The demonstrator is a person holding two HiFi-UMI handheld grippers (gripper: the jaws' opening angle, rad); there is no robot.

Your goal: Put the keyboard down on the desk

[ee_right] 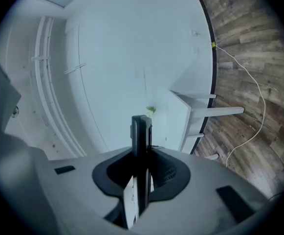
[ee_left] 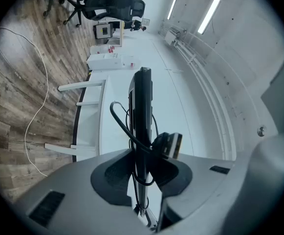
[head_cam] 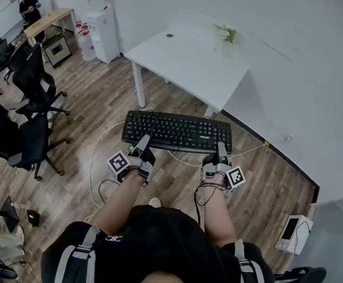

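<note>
Keyboard (head_cam: 177, 131) held in air over wood-plank floor (head_cam: 100, 99), just short of desk (head_cam: 177, 61); not yet set down. Left gripper (head_cam: 142, 143) and right gripper (head_cam: 221, 153) each clamped on near long edge, one toward each end. Judged purpose: keep board level, prevent twist.

Keyboard: black plastic, thin flat rectangular slab, keys facing up.

Black cable (ee_left: 118, 119) loops loose beside left jaws, plug (ee_left: 170, 145) hanging free. Possible snag at placement.

Desk: white, smooth, flat top.

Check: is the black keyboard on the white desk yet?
No: the black keyboard is held over the wooden floor, short of the white desk.
</note>
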